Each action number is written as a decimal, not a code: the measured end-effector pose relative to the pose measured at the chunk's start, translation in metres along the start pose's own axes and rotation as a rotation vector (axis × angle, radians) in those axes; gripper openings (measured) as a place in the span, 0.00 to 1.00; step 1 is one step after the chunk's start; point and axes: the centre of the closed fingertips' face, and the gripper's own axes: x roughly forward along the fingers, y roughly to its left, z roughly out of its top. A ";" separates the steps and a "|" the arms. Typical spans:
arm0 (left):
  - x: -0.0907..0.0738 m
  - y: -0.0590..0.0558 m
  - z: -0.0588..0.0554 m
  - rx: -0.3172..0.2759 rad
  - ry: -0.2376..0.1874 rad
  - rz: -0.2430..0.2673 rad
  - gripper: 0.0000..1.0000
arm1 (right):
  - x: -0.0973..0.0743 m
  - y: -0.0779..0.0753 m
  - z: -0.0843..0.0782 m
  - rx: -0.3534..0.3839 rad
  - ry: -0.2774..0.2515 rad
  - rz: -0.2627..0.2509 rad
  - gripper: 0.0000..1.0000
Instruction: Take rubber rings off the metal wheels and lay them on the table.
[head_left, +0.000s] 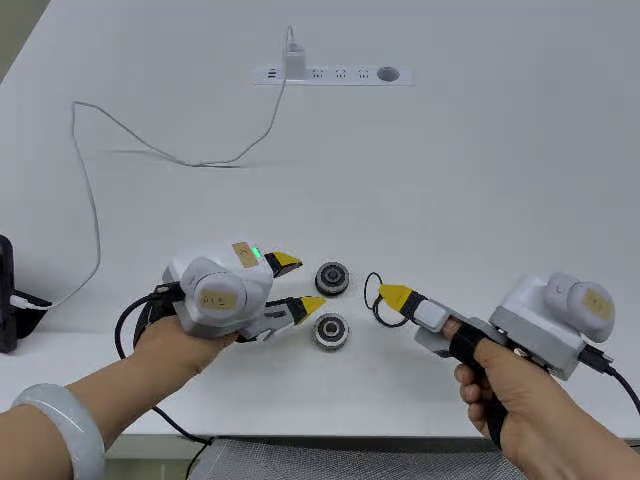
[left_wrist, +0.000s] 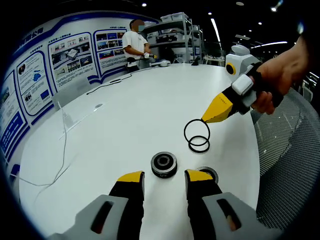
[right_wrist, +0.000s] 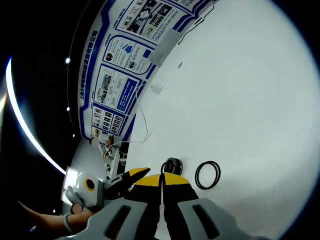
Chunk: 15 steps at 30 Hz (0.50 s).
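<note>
Two metal wheels lie near the table's front edge, one farther (head_left: 332, 278) and one nearer (head_left: 330, 331). My left gripper (head_left: 298, 283) is open just left of them, with the far wheel (left_wrist: 164, 164) straight ahead of its jaws and the near wheel (left_wrist: 206, 173) behind one yellow tip. My right gripper (head_left: 385, 292) comes in from the right with its jaws shut. A thin black rubber ring (head_left: 366, 290) hangs upright from its tip (left_wrist: 204, 120). A second ring (head_left: 381, 318) lies flat on the table below it. In the right gripper view, a ring (right_wrist: 195, 175) sits beside the shut tips (right_wrist: 161, 175).
A white power strip (head_left: 330, 74) lies at the back, and its grey cable (head_left: 90, 200) runs down the left side. A black device (head_left: 5, 295) sits at the left edge. The table's front edge runs just below my hands, above a grey mesh seat (head_left: 300, 460).
</note>
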 end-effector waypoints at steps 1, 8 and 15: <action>0.000 0.000 0.000 0.000 0.001 0.000 0.33 | 0.000 -0.005 0.002 0.012 -0.009 -0.005 0.02; -0.002 0.000 -0.003 0.002 0.011 0.004 0.32 | -0.003 -0.016 0.001 0.128 -0.024 -0.018 0.02; -0.002 0.000 -0.006 0.000 0.017 0.004 0.32 | -0.003 -0.032 -0.001 0.121 -0.013 -0.048 0.02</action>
